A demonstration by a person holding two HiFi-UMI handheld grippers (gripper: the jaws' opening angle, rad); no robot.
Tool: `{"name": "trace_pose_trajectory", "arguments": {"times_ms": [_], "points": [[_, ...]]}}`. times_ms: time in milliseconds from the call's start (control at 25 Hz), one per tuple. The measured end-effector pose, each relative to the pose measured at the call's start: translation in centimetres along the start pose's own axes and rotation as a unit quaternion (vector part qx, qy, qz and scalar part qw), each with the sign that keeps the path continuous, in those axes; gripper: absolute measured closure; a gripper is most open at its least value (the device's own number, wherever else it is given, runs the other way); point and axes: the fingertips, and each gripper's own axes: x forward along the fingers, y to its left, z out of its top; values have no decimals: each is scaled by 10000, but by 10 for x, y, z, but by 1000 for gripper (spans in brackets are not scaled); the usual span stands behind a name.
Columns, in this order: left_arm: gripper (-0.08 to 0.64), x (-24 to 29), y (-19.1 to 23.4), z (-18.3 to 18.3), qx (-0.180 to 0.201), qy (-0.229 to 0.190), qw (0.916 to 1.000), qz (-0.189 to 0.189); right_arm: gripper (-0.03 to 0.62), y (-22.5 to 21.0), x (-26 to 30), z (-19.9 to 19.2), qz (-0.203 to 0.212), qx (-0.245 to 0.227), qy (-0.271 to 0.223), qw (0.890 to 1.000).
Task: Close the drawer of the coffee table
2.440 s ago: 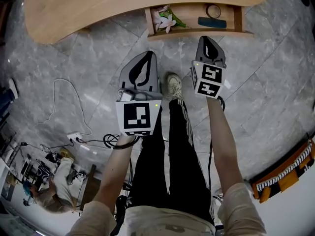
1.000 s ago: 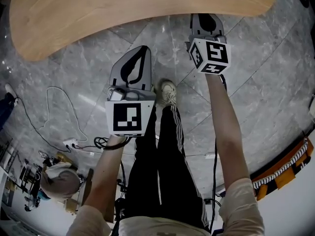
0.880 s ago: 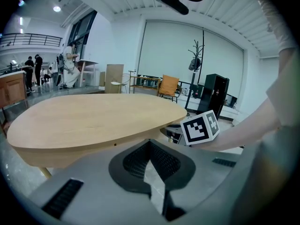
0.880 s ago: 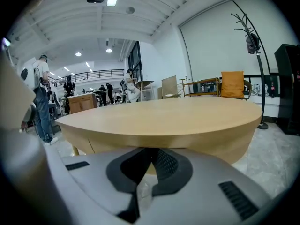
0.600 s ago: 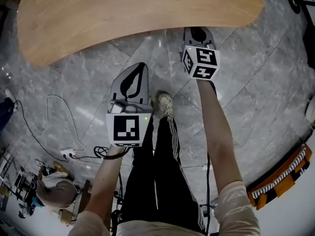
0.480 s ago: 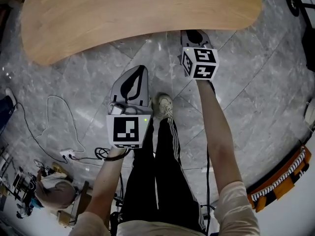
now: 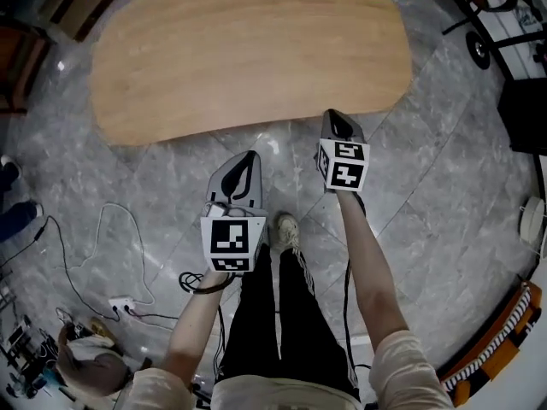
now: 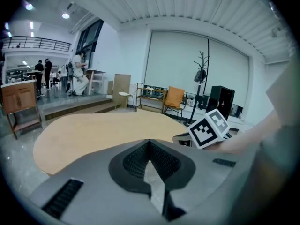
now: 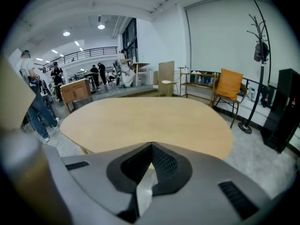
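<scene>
The coffee table (image 7: 248, 54) is a long oval of light wood on the grey marble floor, and no open drawer shows along its near edge. My left gripper (image 7: 249, 155) hangs shut and empty above the floor, short of the table. My right gripper (image 7: 333, 114) is also shut and empty, its tip just over the table's near edge. In the left gripper view the jaws (image 8: 150, 142) meet in front of the table top (image 8: 89, 132), with the right gripper's marker cube (image 8: 209, 128) beside them. In the right gripper view the shut jaws (image 9: 151, 147) point at the table top (image 9: 150, 118).
My shoe (image 7: 285, 231) stands on the floor between the grippers. Cables and a power strip (image 7: 120, 301) lie at the left. An orange chair (image 9: 228, 86), a coat stand (image 9: 257, 55) and a black cabinet (image 9: 282, 108) stand beyond the table. People stand far back.
The drawer that stood open with its contents showing is no longer visible along the table's edge. Both grippers have risen and the table now looks smaller and farther below.
</scene>
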Motion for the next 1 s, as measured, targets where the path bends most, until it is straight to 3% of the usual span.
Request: {"name": "trace_pose_trajectory", "arguments": {"times_ms": [80,240,360,560,760,1000], "points": [[552,-13,9,35,-54,-126,9998,150,587,6,-32,48,18,-76,-284,9996],[552,-39,29,132,66,-801,9959,418,586,13,-94,171,-237,-112,-945,9952],[552,-89,25,188,82,-1123,9922,539,586,27,-166,228,-370,-128,-1343,9902],[552,-167,15,285,155,-1711,9810,905,586,57,-291,321,-298,-378,-2381,9700],[552,-229,-5,336,353,-2151,9694,1132,587,94,-381,344,-198,-569,-2892,9554],[552,-267,-46,327,420,-2245,9694,897,587,128,-438,309,50,-861,-2932,9521]]}}
